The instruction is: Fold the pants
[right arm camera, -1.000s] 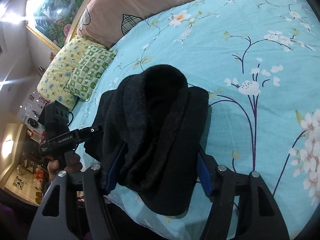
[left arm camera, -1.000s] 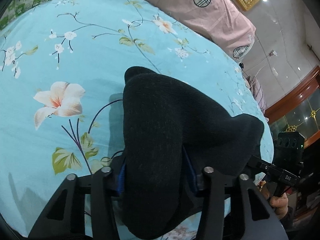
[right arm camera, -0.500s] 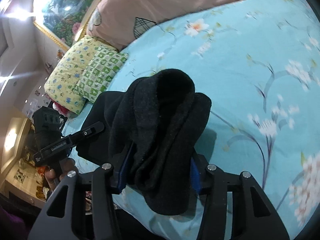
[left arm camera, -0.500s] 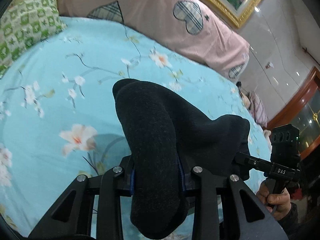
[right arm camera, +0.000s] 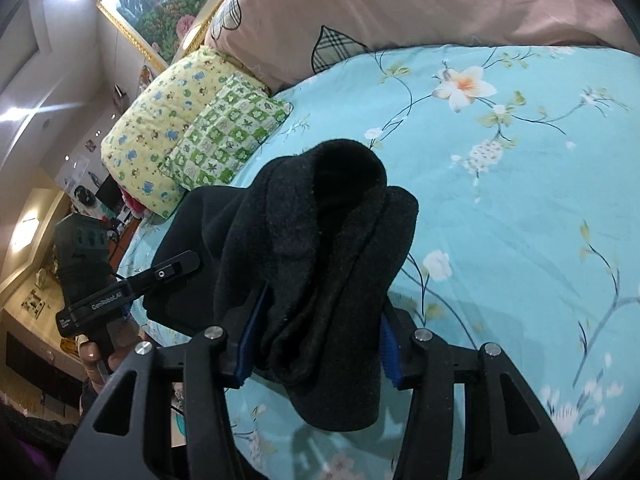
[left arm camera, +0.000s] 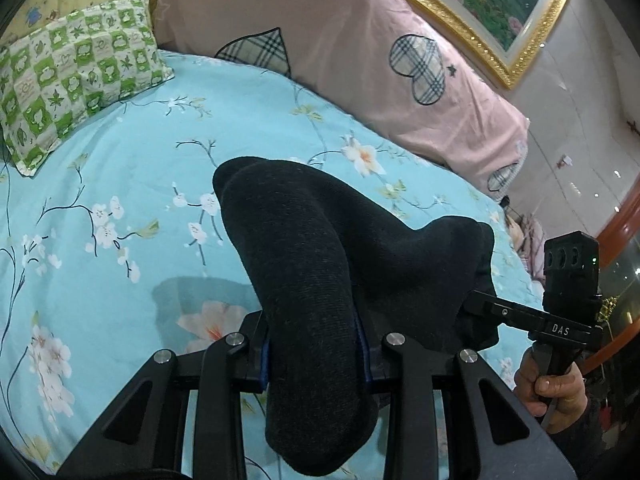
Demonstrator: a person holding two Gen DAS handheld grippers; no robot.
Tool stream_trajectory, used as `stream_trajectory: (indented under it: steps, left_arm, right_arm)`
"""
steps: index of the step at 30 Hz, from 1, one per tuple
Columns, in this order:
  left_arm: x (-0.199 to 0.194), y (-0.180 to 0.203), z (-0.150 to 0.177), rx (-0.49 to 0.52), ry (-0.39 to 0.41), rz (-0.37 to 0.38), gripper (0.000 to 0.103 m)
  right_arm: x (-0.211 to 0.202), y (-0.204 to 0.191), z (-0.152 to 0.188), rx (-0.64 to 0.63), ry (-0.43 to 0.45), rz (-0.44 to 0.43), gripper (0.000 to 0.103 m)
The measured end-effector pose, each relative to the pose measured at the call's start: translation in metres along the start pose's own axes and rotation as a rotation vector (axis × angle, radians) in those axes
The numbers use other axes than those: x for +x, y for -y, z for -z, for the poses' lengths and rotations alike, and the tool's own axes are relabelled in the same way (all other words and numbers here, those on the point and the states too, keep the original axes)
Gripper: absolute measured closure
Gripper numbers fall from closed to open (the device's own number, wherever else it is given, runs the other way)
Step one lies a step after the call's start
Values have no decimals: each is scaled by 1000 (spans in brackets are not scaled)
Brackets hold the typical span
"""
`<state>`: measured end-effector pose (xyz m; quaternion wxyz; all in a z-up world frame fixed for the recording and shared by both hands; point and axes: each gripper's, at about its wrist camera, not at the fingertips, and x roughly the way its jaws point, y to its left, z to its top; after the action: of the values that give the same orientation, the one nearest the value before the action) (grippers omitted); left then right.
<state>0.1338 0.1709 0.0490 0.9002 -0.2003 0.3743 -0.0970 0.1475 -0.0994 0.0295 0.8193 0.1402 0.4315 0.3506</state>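
Note:
The black pants (left arm camera: 320, 264) hang bunched between both grippers, held up above the blue floral bed sheet (left arm camera: 120, 208). My left gripper (left arm camera: 314, 356) is shut on one thick fold of them. My right gripper (right arm camera: 316, 344) is shut on another fold of the pants (right arm camera: 320, 240). The right gripper also shows at the right of the left wrist view (left arm camera: 520, 316), and the left gripper at the left of the right wrist view (right arm camera: 160, 276). The fingertips are hidden by fabric.
A pink bolster with plaid hearts (left arm camera: 360, 52) lies across the head of the bed. A green checked pillow (left arm camera: 68, 84) and a yellow pillow (right arm camera: 160, 128) lie beside it. The bed edge runs by the right hand (left arm camera: 556, 384).
Both grippers have lifted the pants higher off the sheet and tilted up, so the pillows and the bolster come into view. Both stay shut on the fabric.

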Motion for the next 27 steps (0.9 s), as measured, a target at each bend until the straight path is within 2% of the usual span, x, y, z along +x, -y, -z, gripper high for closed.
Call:
stream_trajectory:
  steps: [8, 17, 21, 24, 26, 27]
  left_arm:
    - [27, -18, -10, -33, -27, -34, 71]
    - [46, -35, -9, -41, -44, -68, 71]
    - [51, -43, -5, -48, -46, -63, 69]
    - [56, -49, 0, -58, -56, -56, 61]
    - [58, -53, 3, -68, -63, -54, 49]
    - [58, -55, 5, -73, -65, -57, 46]
  right_arm:
    - [34, 15, -15, 12, -54, -10, 52]
    - [58, 27, -21, 11, -74, 3, 51]
    - [63, 33, -22, 13, -66, 9, 44]
    - [67, 40, -19, 18, -71, 13, 40]
    - [69, 46, -17, 20, -73, 23, 35]
    - [70, 49, -16, 20, -73, 29, 32]
